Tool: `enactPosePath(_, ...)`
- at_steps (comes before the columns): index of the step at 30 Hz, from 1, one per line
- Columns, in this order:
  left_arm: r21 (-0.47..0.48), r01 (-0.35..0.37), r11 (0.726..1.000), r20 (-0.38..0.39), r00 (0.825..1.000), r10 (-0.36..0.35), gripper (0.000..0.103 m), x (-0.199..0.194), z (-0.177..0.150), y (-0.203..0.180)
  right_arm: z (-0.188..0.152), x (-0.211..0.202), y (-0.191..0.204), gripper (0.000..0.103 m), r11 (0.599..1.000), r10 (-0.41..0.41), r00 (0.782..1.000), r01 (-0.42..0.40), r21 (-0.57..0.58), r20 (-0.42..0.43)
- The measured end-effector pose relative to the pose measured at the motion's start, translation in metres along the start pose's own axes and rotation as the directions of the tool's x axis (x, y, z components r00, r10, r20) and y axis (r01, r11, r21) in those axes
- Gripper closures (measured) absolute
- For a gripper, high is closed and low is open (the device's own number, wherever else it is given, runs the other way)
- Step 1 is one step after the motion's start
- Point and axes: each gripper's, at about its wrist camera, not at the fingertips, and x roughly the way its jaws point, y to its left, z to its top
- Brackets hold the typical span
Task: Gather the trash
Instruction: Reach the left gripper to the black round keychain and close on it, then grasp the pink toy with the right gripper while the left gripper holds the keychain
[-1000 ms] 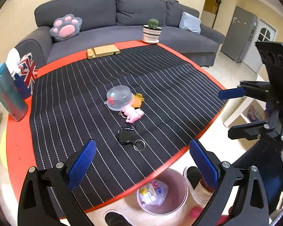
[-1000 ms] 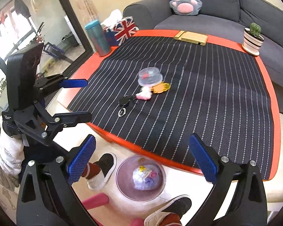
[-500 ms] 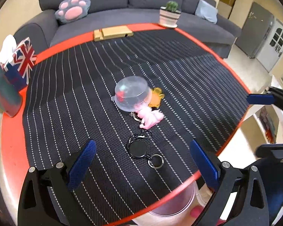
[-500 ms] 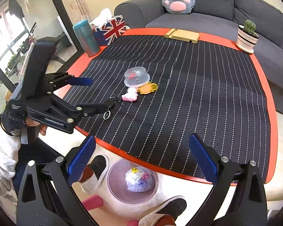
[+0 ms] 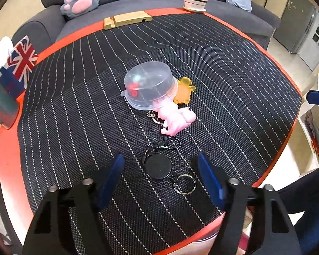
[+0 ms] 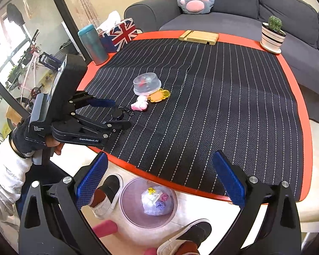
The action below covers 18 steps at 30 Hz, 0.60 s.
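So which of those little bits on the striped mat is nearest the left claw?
The black badge reel. It lies between the closing blue fingers of the left gripper, untouched. The pink figure, yellow piece and clear lid lie farther off.

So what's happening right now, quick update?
Left gripper closing around the black round badge reel, pads not yet touching. Right gripper open, empty, above the round bin. Nothing in the way.
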Motion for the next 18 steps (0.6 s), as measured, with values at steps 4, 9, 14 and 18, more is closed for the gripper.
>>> enactPosePath(4,0.01,0.0,1.0,0.003,1.0,0.0,0.05,-0.002,-0.001,-0.002,0.0,0.001,0.0,0.006,1.0,0.001,1.0,-0.001,-0.001,-0.003)
enactPosePath(9,0.014,-0.002,1.0,0.007,1.0,0.002,0.073,-0.004,-0.003,0.0,0.001,0.004,0.001,0.006,1.0,0.001,1.0,-0.001,-0.004,-0.009)
enactPosePath(14,0.016,-0.007,1.0,0.019,1.0,0.006,0.077,-0.007,-0.004,0.002,0.004,0.007,0.003,0.006,1.0,-0.003,1.0,0.003,-0.002,-0.008)
enactPosePath(18,0.008,-0.002,1.0,0.046,0.999,0.002,0.077,-0.017,-0.003,0.005,0.009,0.01,0.005,0.006,1.0,-0.002,1.0,0.002,-0.003,-0.005)
